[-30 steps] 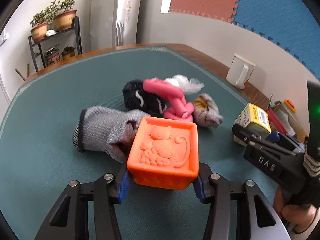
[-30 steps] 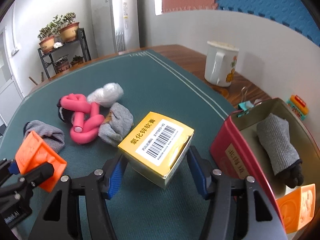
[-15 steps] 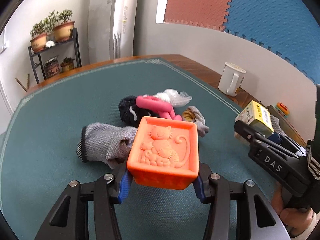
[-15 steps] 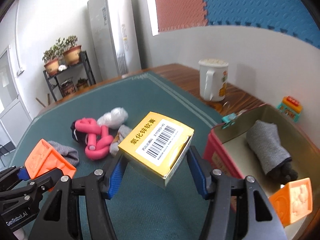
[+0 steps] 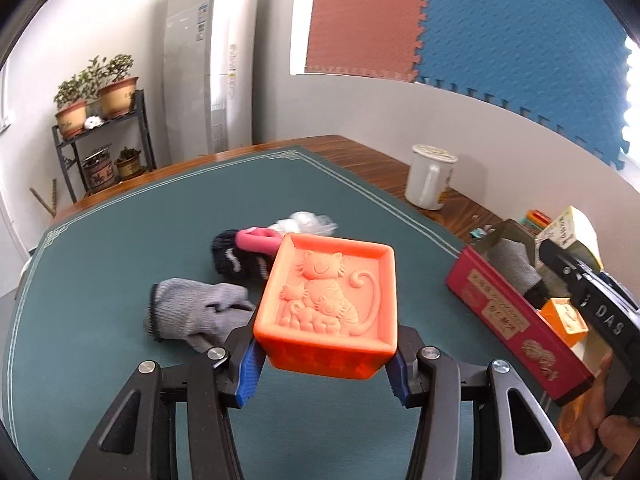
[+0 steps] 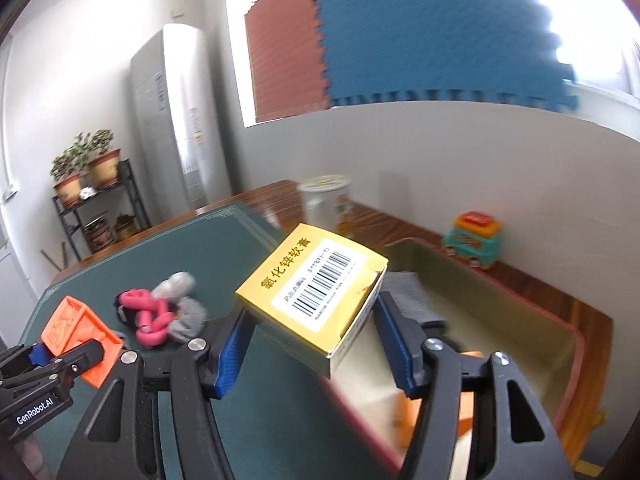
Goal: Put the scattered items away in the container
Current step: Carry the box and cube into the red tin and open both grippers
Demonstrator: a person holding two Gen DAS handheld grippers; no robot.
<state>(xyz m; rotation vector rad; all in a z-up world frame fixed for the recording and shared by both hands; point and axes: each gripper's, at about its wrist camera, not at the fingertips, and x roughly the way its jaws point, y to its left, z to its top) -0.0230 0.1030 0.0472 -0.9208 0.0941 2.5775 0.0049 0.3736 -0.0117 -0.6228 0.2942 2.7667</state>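
My left gripper (image 5: pixel 323 376) is shut on an orange cat block (image 5: pixel 330 300) and holds it above the green mat. My right gripper (image 6: pixel 310 350) is shut on a yellow medicine box (image 6: pixel 316 288) and holds it over the near end of the red container (image 6: pixel 520 300). The container (image 5: pixel 516 312) holds a grey sock (image 5: pixel 516 264) and a second orange block (image 5: pixel 564 316). On the mat lie a grey glove (image 5: pixel 192 312), a black sock (image 5: pixel 232 256), a pink foam curler (image 6: pixel 150 316), a white wad (image 5: pixel 306 222) and a small grey sock (image 6: pixel 188 318).
A white mug (image 5: pixel 430 176) stands on the wooden table edge beyond the mat. A teal and orange toy (image 6: pixel 476 240) sits behind the container by the wall. A plant shelf (image 5: pixel 100 136) and a tall air conditioner (image 5: pixel 208 68) stand past the table.
Both grippers have risen and tilted up with their loads. The right gripper has carried the yellow box rightward, over the red container.
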